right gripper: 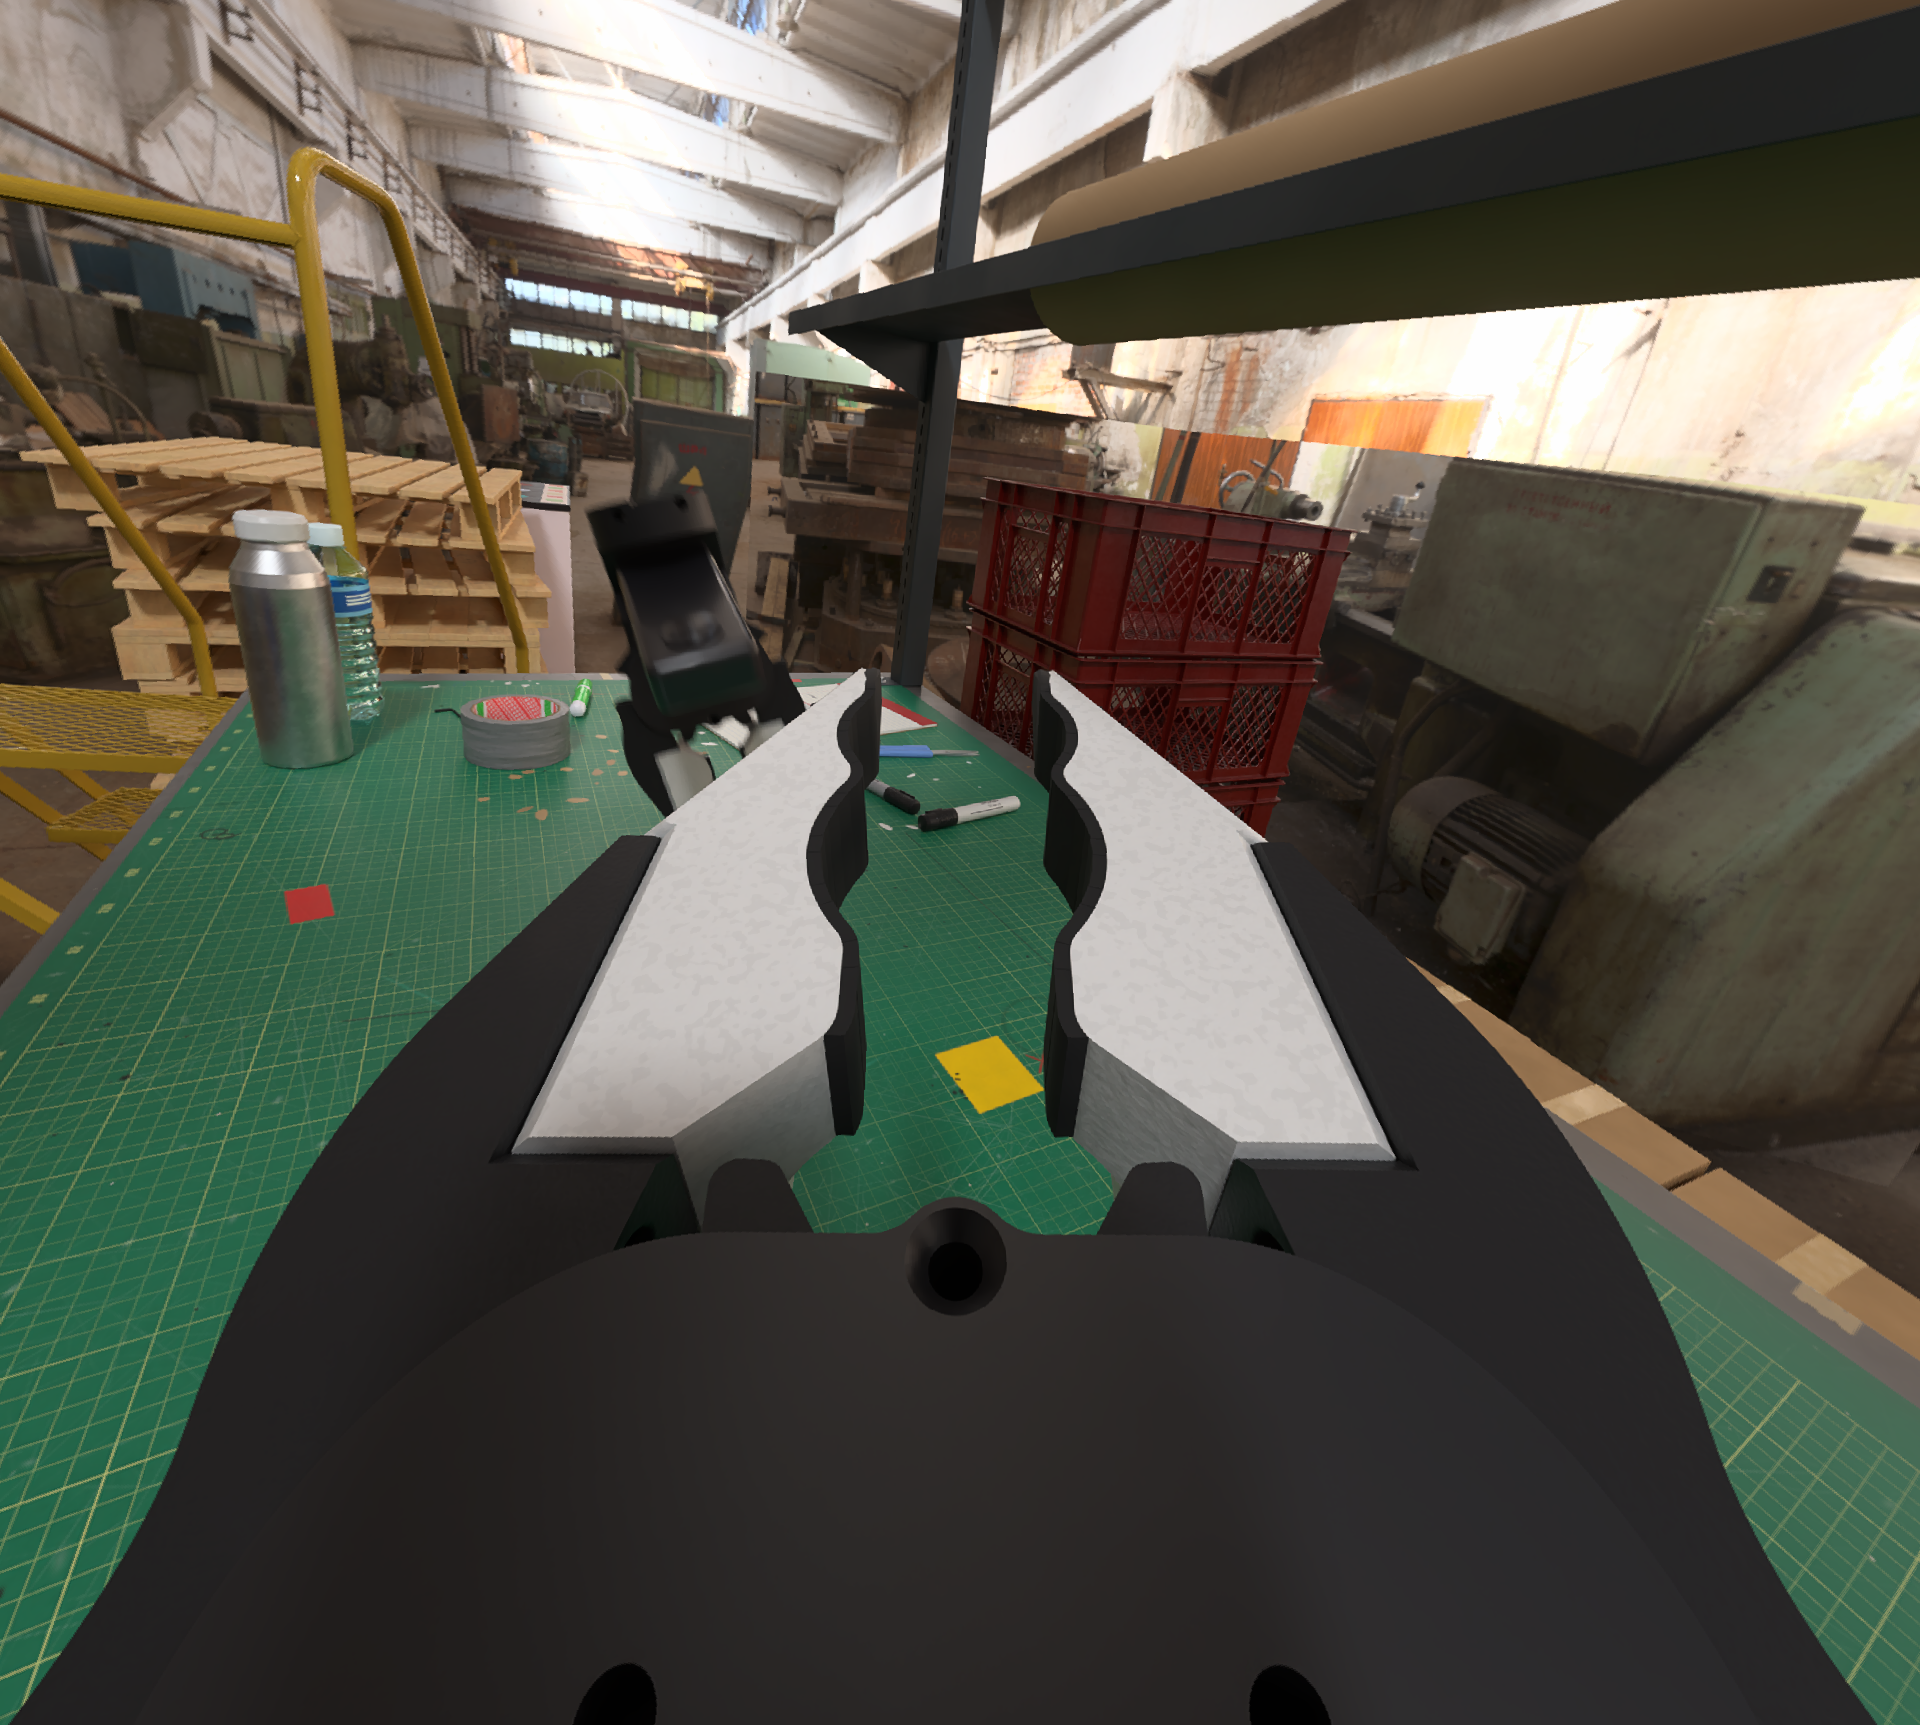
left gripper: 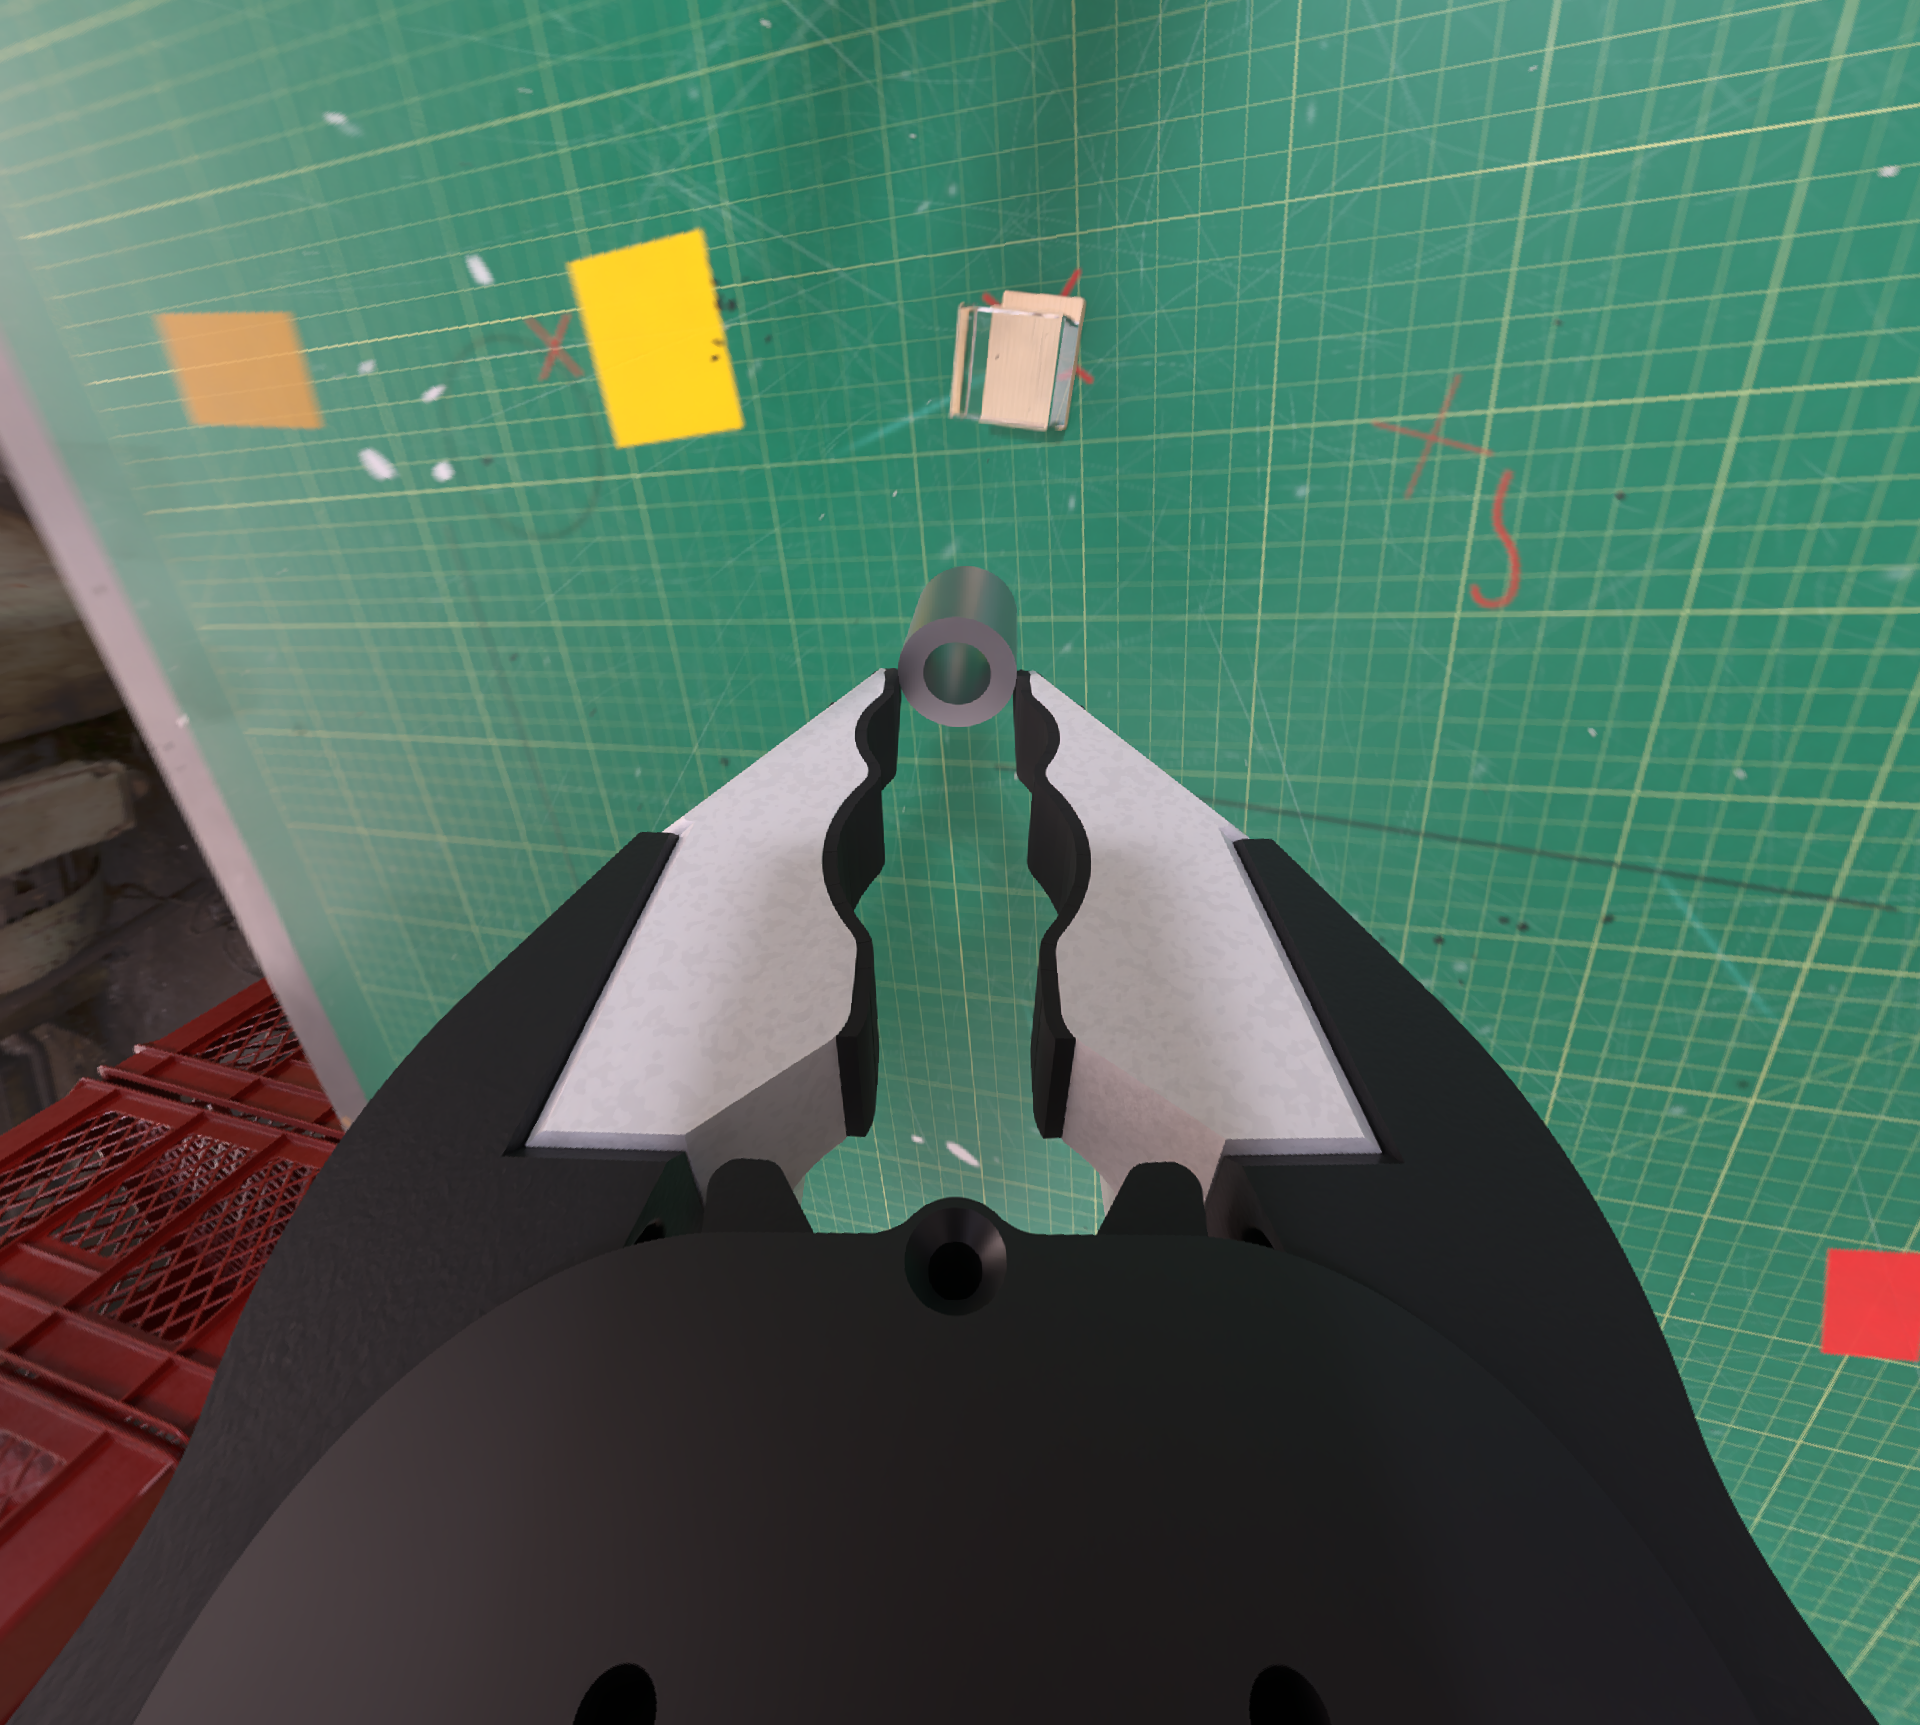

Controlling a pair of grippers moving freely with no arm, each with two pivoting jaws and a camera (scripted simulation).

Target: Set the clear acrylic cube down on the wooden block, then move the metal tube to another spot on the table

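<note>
The left gripper [left gripper: 956, 688], with white fingers and black wavy pads, looks down on the green cutting mat with a yellow grid [left gripper: 1351, 740], and its two fingertips [left gripper: 883, 699] close on the short grey metal tube [left gripper: 958, 652] from both sides. The tube points forward along the fingers, with its open end toward the camera; whether it rests on the mat or is lifted from it, I cannot tell. Beyond the tube, well apart from it, the pale wooden block [left gripper: 1023, 366] lies on the mat, and the clear acrylic cube [left gripper: 1003, 361] sits on it, with its glassy edges showing around the wood. Left of the wooden block there is a flat yellow rectangle [left gripper: 657, 337], and farther left a flat orange one [left gripper: 239, 369]. A small red square [left gripper: 1870, 1306] lies far from the block, at the right edge near the camera. The right gripper [right gripper: 956, 709] holds nothing, and its fingers stand apart with a moderate gap. It hangs above the mat, turned toward the far end, where a silver metal bottle [right gripper: 286, 647], a roll of grey tape [right gripper: 514, 730] and black markers [right gripper: 966, 813] stand. In this view the left gripper shows farther off, tilted downward, and it is blurred.
</note>
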